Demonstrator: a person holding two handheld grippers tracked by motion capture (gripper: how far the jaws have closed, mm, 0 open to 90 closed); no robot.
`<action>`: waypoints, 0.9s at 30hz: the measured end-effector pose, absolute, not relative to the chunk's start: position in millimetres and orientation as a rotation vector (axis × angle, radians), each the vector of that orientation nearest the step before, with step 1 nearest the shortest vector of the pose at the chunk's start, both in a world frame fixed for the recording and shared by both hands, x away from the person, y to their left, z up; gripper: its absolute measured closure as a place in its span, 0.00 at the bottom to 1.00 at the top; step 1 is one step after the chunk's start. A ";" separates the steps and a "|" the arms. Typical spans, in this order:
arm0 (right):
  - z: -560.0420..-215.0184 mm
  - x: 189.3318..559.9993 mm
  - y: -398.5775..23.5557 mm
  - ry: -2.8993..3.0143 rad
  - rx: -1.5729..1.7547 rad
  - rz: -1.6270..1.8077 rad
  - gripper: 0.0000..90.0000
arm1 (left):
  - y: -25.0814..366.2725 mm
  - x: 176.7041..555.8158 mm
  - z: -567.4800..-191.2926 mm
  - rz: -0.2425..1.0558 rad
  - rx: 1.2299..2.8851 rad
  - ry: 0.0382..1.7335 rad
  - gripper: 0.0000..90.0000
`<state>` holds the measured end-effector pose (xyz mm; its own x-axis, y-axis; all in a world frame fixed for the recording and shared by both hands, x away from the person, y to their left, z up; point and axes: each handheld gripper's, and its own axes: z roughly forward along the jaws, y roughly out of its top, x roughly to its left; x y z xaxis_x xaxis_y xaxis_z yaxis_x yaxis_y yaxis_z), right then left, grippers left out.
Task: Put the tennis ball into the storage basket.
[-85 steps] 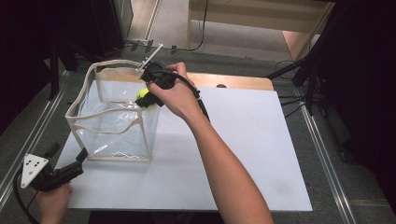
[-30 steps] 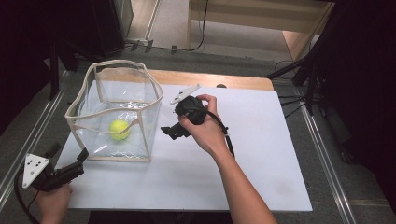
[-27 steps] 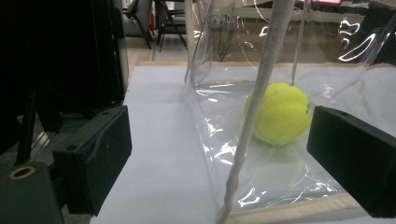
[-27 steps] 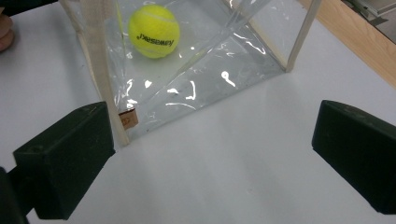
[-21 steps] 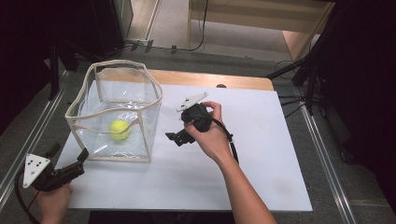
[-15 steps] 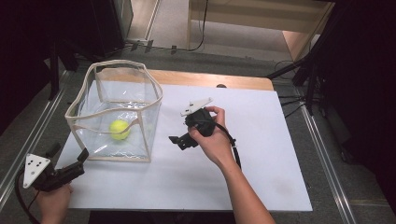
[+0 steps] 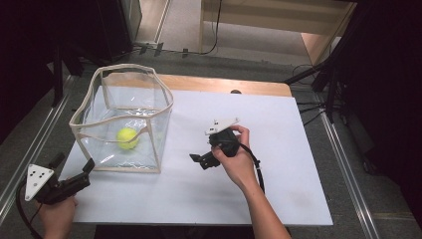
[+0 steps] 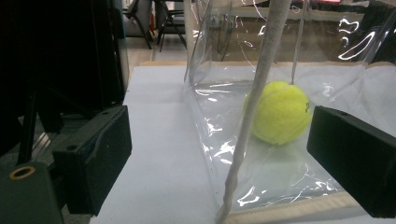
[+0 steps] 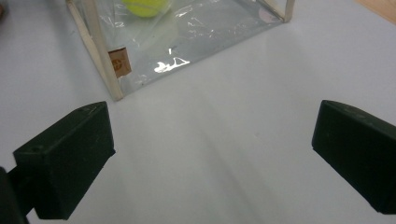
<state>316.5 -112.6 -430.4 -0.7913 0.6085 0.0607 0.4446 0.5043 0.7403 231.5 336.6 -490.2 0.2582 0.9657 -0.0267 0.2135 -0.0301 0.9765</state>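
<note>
high view: a clear bag [image 7: 124, 124] with a cream-trimmed rim stands on the far left of the white board [image 7: 278, 149], and a yellow tennis ball [image 7: 128, 138] lies on its floor, towards the near side. the right gripper [image 7: 204, 160] sits mid-board, to the right of the bag and apart from it, its jaws aimed left towards the bag's right wall; nothing is between them. the left gripper [image 7: 85, 169] is at the near left edge of the board, its tip just beside the bag's near left corner. the ball lies left of the right gripper and far-right of the left one; by my reading the left gripper is the nearer of the two, but the plastic wall stands between it and the ball, so any reach for it would have to come over the rim.

left gripper view: the jaws stand wide apart and empty, one either side of the bag's near corner seam [image 8: 254, 112]. the ball [image 8: 279, 112] rests inside, behind the film, nearer the right-hand jaw.

right gripper view: the jaws are spread wide with bare board between them. the bag's lower corner [image 9: 109, 70] is ahead and to the left, and the ball [image 9: 145, 6] is cut off at the top edge.
</note>
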 end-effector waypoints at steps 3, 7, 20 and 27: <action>-435.4 313.3 -120.5 2.534 0.905 1.161 0.00 | 336.5 231.5 -490.2 0.903 1.481 1.162 0.08; -442.4 308.9 -129.1 2.521 0.941 1.153 0.00 | 336.4 231.2 -490.2 0.904 1.486 1.161 0.08; -458.3 296.1 -156.1 2.483 1.005 1.167 0.00 | 335.6 231.3 -490.4 0.906 1.487 1.161 0.08; -463.9 288.1 -171.6 2.455 1.029 1.170 0.00 | 335.1 231.3 -490.5 0.907 1.488 1.161 0.08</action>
<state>288.1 -171.6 -463.9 -0.7256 0.6828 0.0855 0.4965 0.4335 0.7520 231.3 335.1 -490.5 0.2576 0.9661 -0.0189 0.2156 -0.0384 0.9757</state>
